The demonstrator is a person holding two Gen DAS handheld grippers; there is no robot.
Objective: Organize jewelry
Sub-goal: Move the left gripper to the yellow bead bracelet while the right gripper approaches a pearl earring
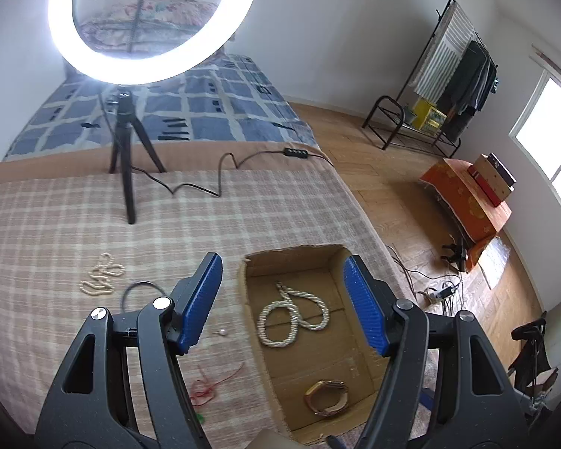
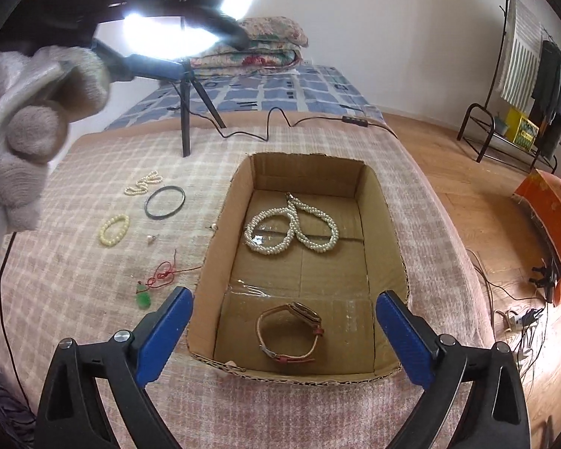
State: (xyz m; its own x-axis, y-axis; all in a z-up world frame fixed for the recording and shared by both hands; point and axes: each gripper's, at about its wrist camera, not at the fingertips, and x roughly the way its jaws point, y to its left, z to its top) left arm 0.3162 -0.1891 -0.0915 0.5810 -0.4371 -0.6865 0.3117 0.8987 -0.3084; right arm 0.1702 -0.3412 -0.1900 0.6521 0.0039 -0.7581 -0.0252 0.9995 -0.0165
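While both tools stand apart and empty, the cardboard box [image 2: 385, 202] on the bed holds a pearl rope necklace [image 2: 291, 229] and a wristwatch [image 2: 290, 331]. Left tool [image 1: 282, 301], right tool [image 2: 284, 336] hover over it.

You have one cardboard box [image 2: 387, 202] on the bed, open at the top. Inside it you will count two items: one thick pearl rope necklace [image 2: 291, 230] and one wristwatch [image 2: 290, 333] with a tan strap.

On the blanket outside the box you have six loose pieces:
- one small pearl strand [image 2: 144, 183]
- one dark bangle [image 2: 165, 202]
- one cream bead bracelet [image 2: 114, 229]
- two tiny pearl studs, one [image 2: 151, 238] by the bracelet and one [image 2: 214, 226] against the box wall
- one red cord [image 2: 164, 271] with one green pendant [image 2: 143, 296]

That makes eight jewelry pieces in all. One ring light [image 1: 153, 22] stands on one tripod [image 1: 129, 149].
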